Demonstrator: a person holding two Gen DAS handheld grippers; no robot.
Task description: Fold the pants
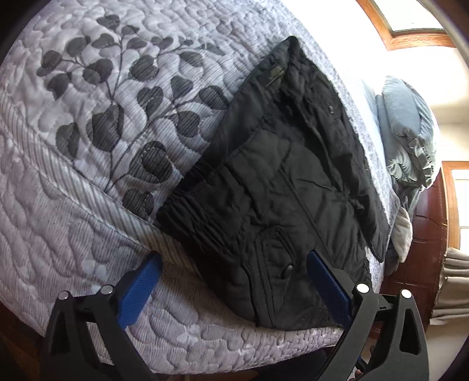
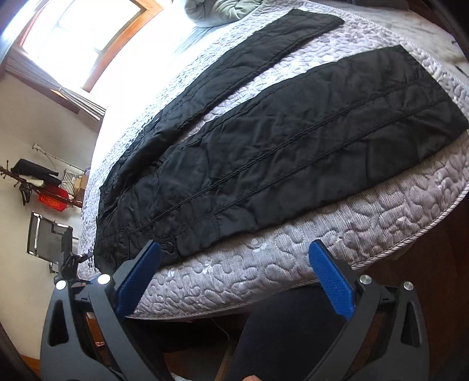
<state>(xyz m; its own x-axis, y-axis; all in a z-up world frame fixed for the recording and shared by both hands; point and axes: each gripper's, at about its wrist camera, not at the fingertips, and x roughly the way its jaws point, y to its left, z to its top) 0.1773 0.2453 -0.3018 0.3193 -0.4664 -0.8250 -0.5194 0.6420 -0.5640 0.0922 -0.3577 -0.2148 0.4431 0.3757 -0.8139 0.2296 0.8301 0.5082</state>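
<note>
We see black pants [image 2: 263, 140] spread flat on the quilted bed [image 2: 263, 263], waistband apparently at nine o'clock, glare hiding the far edge; left gripper [image 1: 234, 281] and right gripper [image 2: 234, 269] gape empty at the mattress edge.

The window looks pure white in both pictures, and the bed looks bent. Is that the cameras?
Yes. Left wrist view: the window is blown out by glare and the quilt bulges from fisheye distortion. Right wrist view: the same washed-out window bleaches the bed edge beside it, and the black pants lose detail.
</note>
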